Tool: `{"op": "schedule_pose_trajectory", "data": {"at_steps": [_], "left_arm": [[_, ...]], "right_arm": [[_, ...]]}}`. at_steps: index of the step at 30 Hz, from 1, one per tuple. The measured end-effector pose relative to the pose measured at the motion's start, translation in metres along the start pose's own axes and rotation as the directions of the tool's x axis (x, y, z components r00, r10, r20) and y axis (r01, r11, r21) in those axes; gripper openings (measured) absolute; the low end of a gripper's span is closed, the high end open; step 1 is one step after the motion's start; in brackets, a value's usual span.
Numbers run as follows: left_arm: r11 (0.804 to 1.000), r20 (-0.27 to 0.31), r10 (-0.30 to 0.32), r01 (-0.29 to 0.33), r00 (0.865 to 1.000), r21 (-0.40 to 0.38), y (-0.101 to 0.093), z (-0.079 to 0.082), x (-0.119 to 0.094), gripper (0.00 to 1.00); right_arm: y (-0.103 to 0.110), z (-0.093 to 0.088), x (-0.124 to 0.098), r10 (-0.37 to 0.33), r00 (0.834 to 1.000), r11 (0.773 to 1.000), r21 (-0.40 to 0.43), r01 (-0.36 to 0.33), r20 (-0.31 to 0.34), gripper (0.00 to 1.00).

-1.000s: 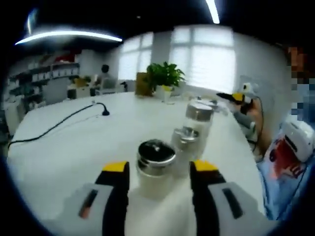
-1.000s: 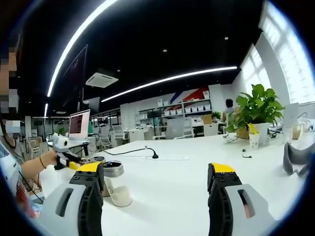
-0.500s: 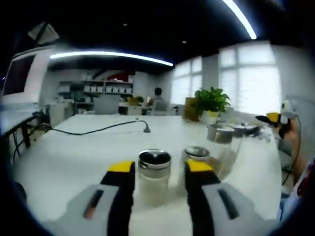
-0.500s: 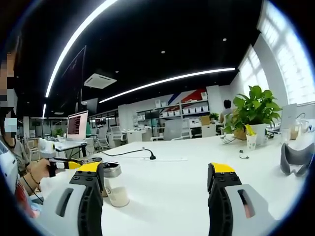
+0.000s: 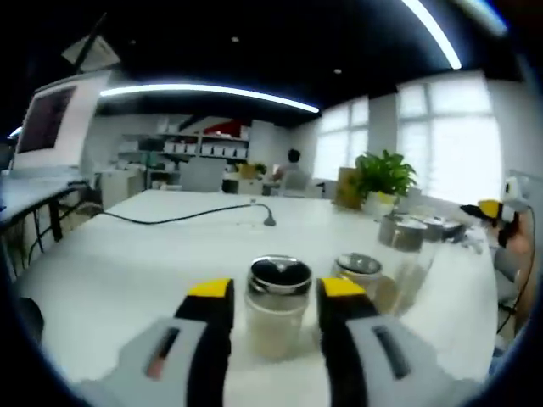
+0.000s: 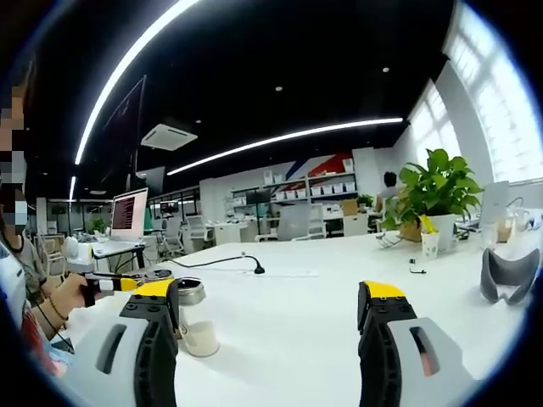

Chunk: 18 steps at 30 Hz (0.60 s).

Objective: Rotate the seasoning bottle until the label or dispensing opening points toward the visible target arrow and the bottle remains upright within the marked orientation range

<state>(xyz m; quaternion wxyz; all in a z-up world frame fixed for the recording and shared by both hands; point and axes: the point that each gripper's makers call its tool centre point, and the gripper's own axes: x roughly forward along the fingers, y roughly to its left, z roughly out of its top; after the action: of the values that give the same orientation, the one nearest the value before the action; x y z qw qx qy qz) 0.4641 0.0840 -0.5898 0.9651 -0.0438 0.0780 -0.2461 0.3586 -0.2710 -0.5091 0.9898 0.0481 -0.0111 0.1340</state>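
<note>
Over the last second the left hand-held gripper (image 5: 276, 297) has closed in on the seasoning bottle (image 5: 277, 305): its yellow-tipped jaws, earlier spread well to either side, now stand tight against the glass body just below the metal cap, so it looks to be gripping the bottle. The room behind has swung sideways across the left gripper view, which is the hand turning; I judge the rotation is under way with the bottle held. The bottle stands upright on the white desk (image 5: 127, 254), near the front edge. Two more jars (image 5: 361, 275) sit just to its right and a little farther off. No arrow or marked range can be made out on the desk, and the cap's opening is too blurred to read.

The right hand-held gripper (image 6: 271, 326) hovers with jaws wide apart, holding nothing, and has barely shifted. Far across the desk are a cable (image 5: 182, 214) and a potted plant (image 6: 434, 191).
</note>
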Motion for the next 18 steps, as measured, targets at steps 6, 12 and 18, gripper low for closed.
{"op": "schedule_pose_trajectory", "data": {"at_steps": [6, 12, 18], "left_arm": [[1.000, -0.004, -0.016, 0.016, 1.000, 0.025, -0.002, -0.002, 0.001, 0.34], [0.998, -0.020, -0.053, 0.054, 0.998, 0.037, -0.005, -0.001, -0.004, 0.34], [0.969, -0.097, -0.229, 0.237, 0.969, 0.072, -0.018, -0.004, -0.008, 0.34]], "right_arm": [[-0.003, -0.001, -0.001, -0.007, 1.000, 1.000, 0.005, 0.007, -0.002, 0.90], [-0.005, -0.001, -0.002, -0.015, 1.000, 1.000, 0.006, 0.015, -0.005, 0.90], [-0.002, -0.003, -0.001, -0.008, 1.000, 1.000, -0.016, 0.008, -0.017, 0.90]]}}
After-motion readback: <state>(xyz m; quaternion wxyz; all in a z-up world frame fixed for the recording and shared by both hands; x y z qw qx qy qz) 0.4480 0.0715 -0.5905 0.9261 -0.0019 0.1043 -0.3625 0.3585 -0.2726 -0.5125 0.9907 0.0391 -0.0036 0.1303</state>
